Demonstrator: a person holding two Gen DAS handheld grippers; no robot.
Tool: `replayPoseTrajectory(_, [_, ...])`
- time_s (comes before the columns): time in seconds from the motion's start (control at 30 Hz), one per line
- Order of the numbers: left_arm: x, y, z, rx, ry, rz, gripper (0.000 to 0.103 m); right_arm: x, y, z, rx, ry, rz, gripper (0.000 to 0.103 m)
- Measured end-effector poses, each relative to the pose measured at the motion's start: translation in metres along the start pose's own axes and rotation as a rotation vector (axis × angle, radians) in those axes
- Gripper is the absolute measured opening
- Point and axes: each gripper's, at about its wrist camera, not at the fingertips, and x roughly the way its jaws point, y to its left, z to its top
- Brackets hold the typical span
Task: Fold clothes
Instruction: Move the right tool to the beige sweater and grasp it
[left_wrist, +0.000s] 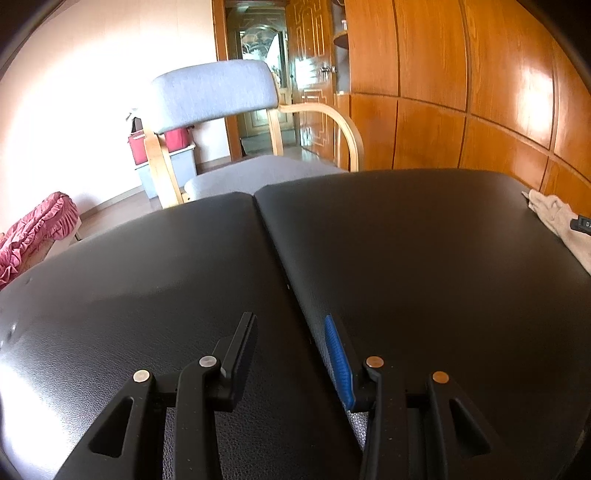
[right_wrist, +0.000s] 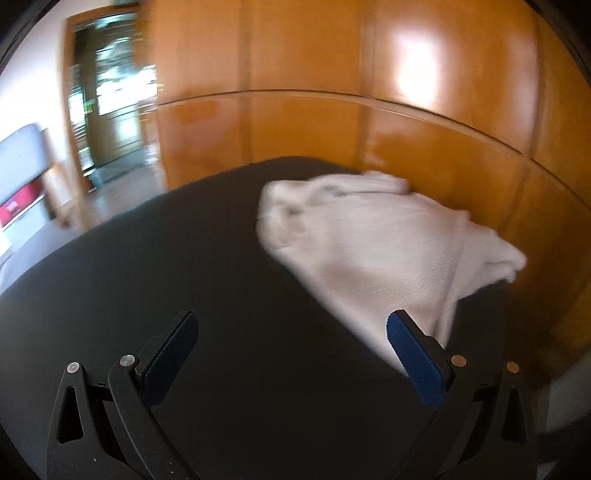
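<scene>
Crumpled white garment (right_wrist: 373, 251) far right on black counter (right_wrist: 184, 258), right hand-held gripper (right_wrist: 291, 328) wide, left hand-held gripper (left_wrist: 290, 325) narrower, both empty, no legible writing

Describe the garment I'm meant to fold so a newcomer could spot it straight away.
Start at the black padded table in front of the orange wood-panelled wall. Near its far right edge, close to that wall, lies the white garment, crumpled in a loose heap. It is the only pale, soft thing on the dark surface.
</scene>
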Motion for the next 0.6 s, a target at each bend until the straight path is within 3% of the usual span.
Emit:
replayPoseTrajectory(0.1, [0.002, 0.001, 0.000, -0.003, 0.003, -0.001, 0.038, 0.014, -0.033, 0.010, 0.096, -0.010, -0.098, 0.103])
replayPoseTrajectory(0.2, [0.007, 0.001, -0.001, 0.000, 0.022, 0.001, 0.038, 0.033, -0.062, 0.017, 0.186, 0.033, -0.085, 0.101])
replayPoseTrajectory(0.33, [0.012, 0.001, -0.003, -0.004, 0.057, 0.007, 0.038, 0.056, -0.076, 0.016, 0.241, 0.107, -0.049, 0.085])
replayPoseTrajectory(0.6, [0.021, 0.003, -0.006, -0.019, 0.094, -0.003, 0.038, 0.075, -0.074, 0.008, 0.220, 0.171, -0.021, 0.085])
